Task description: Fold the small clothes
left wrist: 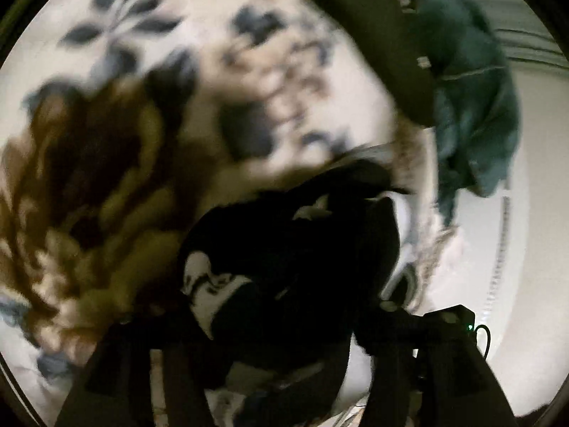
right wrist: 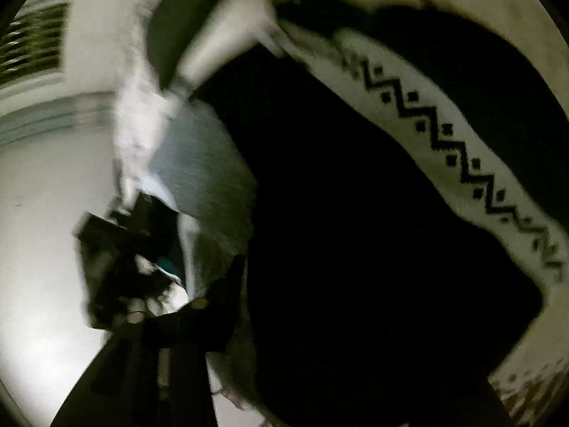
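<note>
A black garment with a white patterned band (left wrist: pixel 284 249) hangs bunched between the fingers of my left gripper (left wrist: pixel 281 323), which is shut on it. In the right wrist view the same black garment (right wrist: pixel 355 249) fills the frame, its white zigzag band (right wrist: pixel 444 149) running diagonally. My right gripper (right wrist: pixel 249 302) is shut on the cloth; its right finger is hidden behind the fabric. The other gripper (right wrist: pixel 121 259) shows at the left, holding the garment's far edge. Both views are blurred.
A white bedspread with blue floral print (left wrist: pixel 249 53) lies below. A brown and yellow patterned cloth (left wrist: pixel 89 195) lies at the left. A teal garment (left wrist: pixel 473 89) lies at the right. A wall with a window blind (right wrist: pixel 35 42) shows behind.
</note>
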`<state>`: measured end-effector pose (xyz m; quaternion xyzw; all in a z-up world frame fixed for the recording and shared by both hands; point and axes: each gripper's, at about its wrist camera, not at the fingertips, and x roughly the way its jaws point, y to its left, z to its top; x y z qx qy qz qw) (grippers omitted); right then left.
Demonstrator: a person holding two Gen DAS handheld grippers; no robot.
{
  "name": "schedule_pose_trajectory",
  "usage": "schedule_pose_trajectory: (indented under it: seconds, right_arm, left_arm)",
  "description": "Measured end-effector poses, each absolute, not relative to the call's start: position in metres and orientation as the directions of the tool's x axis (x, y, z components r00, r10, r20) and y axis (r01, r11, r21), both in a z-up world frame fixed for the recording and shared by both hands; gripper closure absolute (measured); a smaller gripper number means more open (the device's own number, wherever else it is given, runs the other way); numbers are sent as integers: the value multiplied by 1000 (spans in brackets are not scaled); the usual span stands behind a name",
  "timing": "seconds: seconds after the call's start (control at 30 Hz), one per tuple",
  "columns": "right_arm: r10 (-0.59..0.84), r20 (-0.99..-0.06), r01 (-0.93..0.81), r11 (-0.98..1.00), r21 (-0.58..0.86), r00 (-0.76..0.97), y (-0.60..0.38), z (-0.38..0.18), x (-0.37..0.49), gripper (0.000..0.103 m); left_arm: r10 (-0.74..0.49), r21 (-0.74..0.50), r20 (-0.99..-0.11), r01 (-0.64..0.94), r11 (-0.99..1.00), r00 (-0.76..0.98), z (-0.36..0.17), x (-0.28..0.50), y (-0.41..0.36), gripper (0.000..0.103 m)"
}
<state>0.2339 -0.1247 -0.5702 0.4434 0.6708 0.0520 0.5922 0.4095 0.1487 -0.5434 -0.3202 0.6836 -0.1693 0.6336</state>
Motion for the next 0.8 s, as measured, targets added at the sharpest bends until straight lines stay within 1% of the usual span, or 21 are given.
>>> schedule_pose_trajectory:
  seconds: [0.03, 0.07, 0.13, 0.2, 0.23, 0.3, 0.37, 0.4, 0.47, 0.53, 0.57, 0.67, 0.7, 0.77, 0.8]
  right_arm:
    - [671, -736, 558, 580, 594, 86, -129, -576, 230, 33]
    - [675, -733, 561, 576, 595, 84, -135, -575, 229, 32]
    - [643, -763, 528, 624, 576, 72, -154, -559, 223, 32]
    - [591, -803, 497, 676, 543, 74, -173, -539, 215, 32]
    - [554, -829, 487, 705, 515, 75, -183, -530, 211, 32]
    - [486, -870, 468, 750, 467, 89, -203, -513, 211, 32]
    - [427, -897, 428, 794, 433, 116, -226, -497, 228, 31]
    - [410, -903, 398, 813, 425, 127, -241, -494, 239, 31]
    - [375, -916, 338, 851, 401, 143, -239, -495, 275, 31]
    - [374, -913, 265, 874, 406, 164, -233, -505, 316, 31]
    - [369, -916, 237, 886, 398, 158, -228, -508, 337, 31]
    - [377, -921, 132, 912, 388, 101, -184, -539, 398, 31]
    - [378, -922, 109, 916, 386, 83, -177, -545, 407, 34]
    - [359, -931, 53, 930, 363, 70, -163, -549, 415, 70]
    - [331, -940, 40, 941, 335, 85, -160, -547, 417, 92]
  left_arm:
    - [-652, -639, -758, -230, 734, 26, -542, 402, 152, 37]
    - [-646, -638, -762, -232, 734, 53, -537, 397, 153, 34]
    - [-593, -601, -797, -238, 763, 112, -521, 384, 159, 17]
    - [-518, -554, -832, -263, 790, 197, -498, 366, 170, 16]
    - [-486, -532, -846, -276, 801, 222, -493, 355, 176, 12]
    - [-351, -433, -894, -335, 837, 278, -483, 332, 190, 4]
    - [-226, -327, -931, -376, 867, 287, -490, 309, 199, 4]
    - [-164, -262, -950, -395, 881, 265, -499, 302, 200, 4]
    - [-91, -168, -976, -417, 893, 197, -532, 290, 199, 4]
    - [-73, -123, -989, -435, 892, 130, -562, 282, 197, 4]
    - [-66, -117, -989, -421, 899, 134, -575, 279, 196, 0]
    - [-23, -80, -990, -406, 910, 142, -582, 285, 193, 0]
    - [-16, -70, -991, -406, 911, 135, -584, 286, 191, 0]
    - [-6, -59, -992, -409, 910, 130, -587, 293, 185, 0]
    - [-15, -62, -993, -408, 911, 116, -587, 295, 186, 0]
